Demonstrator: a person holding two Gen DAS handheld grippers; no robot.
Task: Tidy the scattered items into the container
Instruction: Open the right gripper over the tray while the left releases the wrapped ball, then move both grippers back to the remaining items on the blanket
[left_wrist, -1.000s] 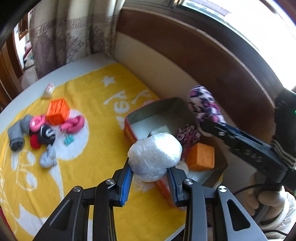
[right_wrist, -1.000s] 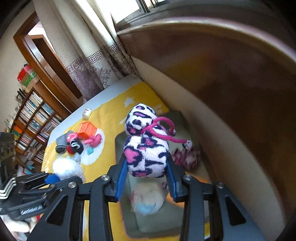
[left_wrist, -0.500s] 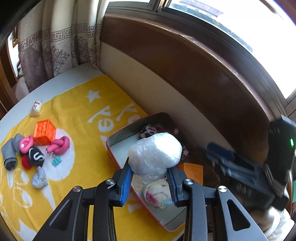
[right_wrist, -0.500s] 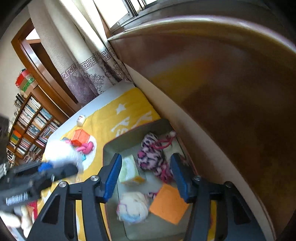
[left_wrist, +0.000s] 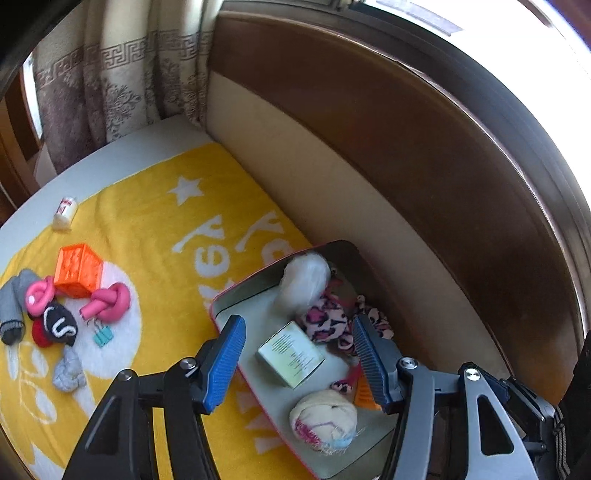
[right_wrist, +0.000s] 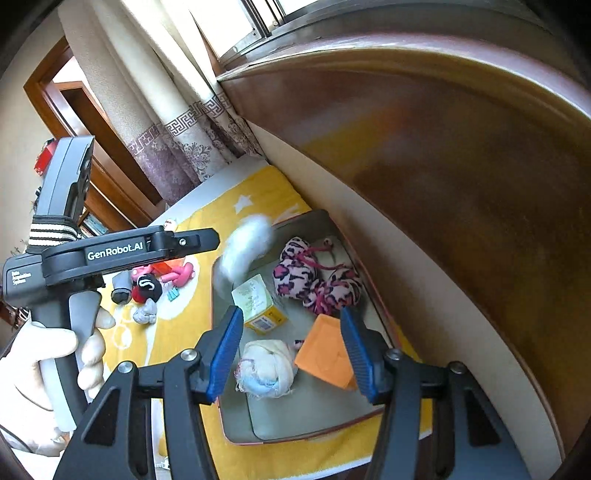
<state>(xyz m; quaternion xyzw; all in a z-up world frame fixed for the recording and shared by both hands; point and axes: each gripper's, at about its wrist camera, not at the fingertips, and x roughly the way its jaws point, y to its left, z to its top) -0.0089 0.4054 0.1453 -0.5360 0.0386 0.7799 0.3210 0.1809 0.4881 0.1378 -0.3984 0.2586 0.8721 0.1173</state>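
The grey tray with a red rim lies on the yellow blanket by the wall. My left gripper hangs over it with its jaws opening and nothing between them. A white wrapped ball, blurred in the right wrist view, is at the tray's far end. My right gripper stands open and empty above the tray. Inside lie a pink leopard plush, a pale green box, a cream cloth ball and an orange block.
On the blanket to the left lie an orange crate, a pink knotted toy, a black sock ball, a grey sock, a teal clip and a small white bottle. A wooden wall panel runs behind the tray.
The left gripper let go of the white wrapped ball, which dropped into the tray. The right gripper released the leopard plush into the tray. Both moved over the tray.
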